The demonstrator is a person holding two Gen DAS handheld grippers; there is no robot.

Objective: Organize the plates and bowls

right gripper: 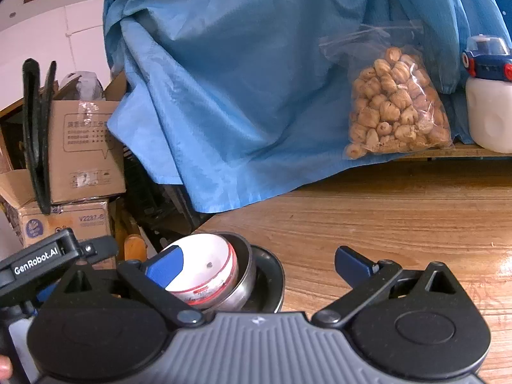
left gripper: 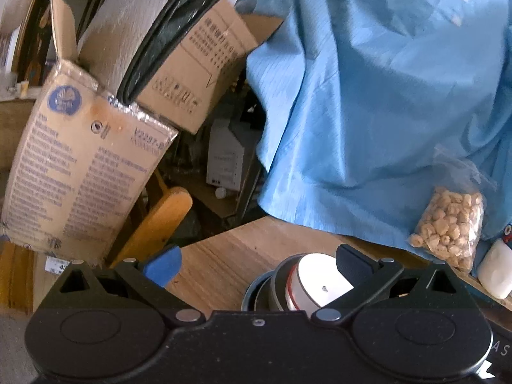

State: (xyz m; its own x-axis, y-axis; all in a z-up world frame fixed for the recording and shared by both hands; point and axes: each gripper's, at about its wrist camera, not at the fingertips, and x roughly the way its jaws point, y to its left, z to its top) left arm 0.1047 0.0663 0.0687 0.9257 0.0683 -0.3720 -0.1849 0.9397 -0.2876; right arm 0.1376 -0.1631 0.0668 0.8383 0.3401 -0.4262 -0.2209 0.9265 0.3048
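- My left claw point(left gripper: 257, 264) is spread wide and grips nothing; my right claw point(right gripper: 259, 265) is spread too, also bare.
- The white bowl point(right gripper: 204, 267) with a red band sits nested in a steel bowl point(right gripper: 244, 280) on a dark plate point(right gripper: 272, 275), at about 7 o'clock on the wooden table point(right gripper: 384, 211).
- A bag of nuts point(right gripper: 395, 105) leans on blue cloth point(right gripper: 240, 80) at 1 o'clock.

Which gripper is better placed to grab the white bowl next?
Left, probably. The left gripper is open with the white bowl right by its fingers; the right gripper faces mostly bare table.
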